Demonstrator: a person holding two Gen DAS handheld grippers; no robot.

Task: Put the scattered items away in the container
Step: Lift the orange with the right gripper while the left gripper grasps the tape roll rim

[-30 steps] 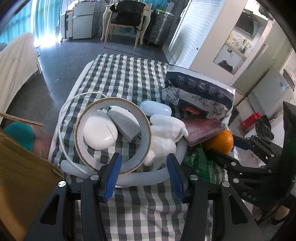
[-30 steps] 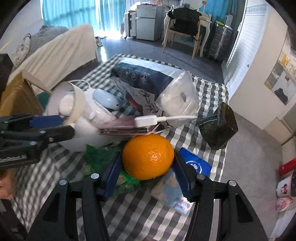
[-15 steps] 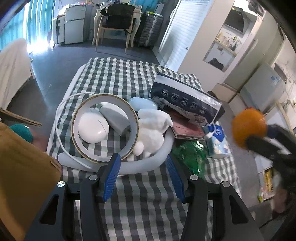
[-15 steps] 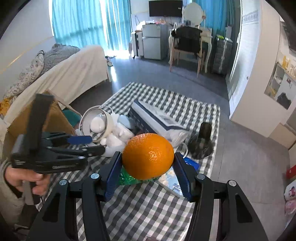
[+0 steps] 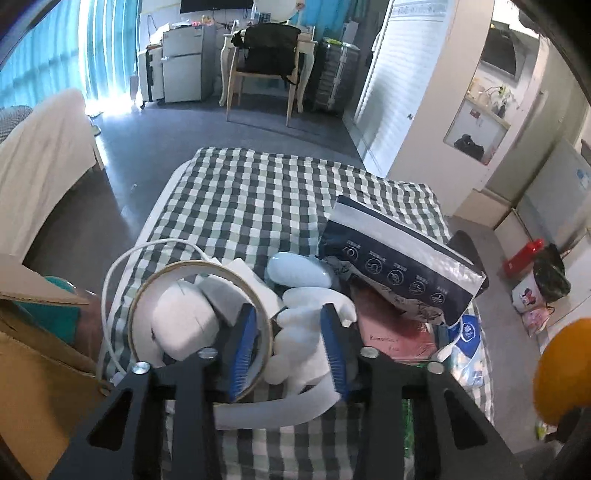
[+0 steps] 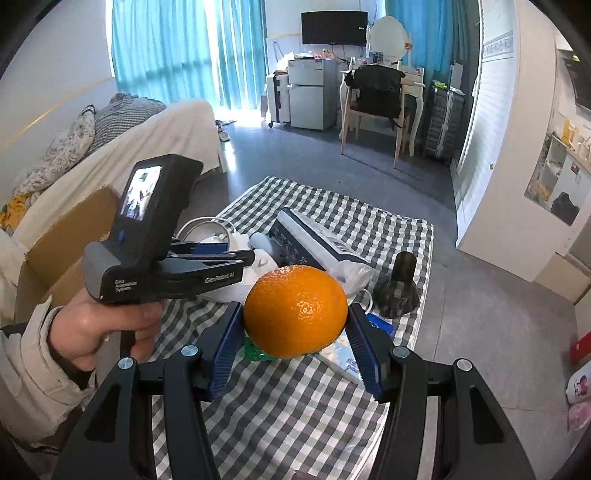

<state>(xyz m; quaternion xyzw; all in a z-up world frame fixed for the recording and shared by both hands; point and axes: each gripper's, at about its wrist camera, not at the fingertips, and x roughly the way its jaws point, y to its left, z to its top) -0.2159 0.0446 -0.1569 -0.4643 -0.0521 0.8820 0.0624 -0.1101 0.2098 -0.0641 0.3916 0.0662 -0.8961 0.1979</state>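
grey floor (image 6: 314, 155), teal curtains (image 6: 177, 51) backlit by daylight, wooden chair (image 6: 376, 107) beside small fridge (image 6: 310, 94).

Home studio room, bed (image 6: 155, 147), small fridge (image 6: 312, 94), wall TV (image 6: 334, 23), curtains (image 6: 184, 51)

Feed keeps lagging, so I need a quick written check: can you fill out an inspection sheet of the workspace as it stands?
Surface: checked cloth over a low table; far half bare.
Job's things: orange lifted off the cloth; white plush toy, tape ring around a white mouse, cardboard box at the left.
Clutter: dark printed bag, red booklet, tissue pack, dark cup.
Grippers: right claw clamped on the orange; left claw closing, the toy between its pads.
Cables: white cable looping round the tape ring.
Surroundings: chair, fridge, curtains.
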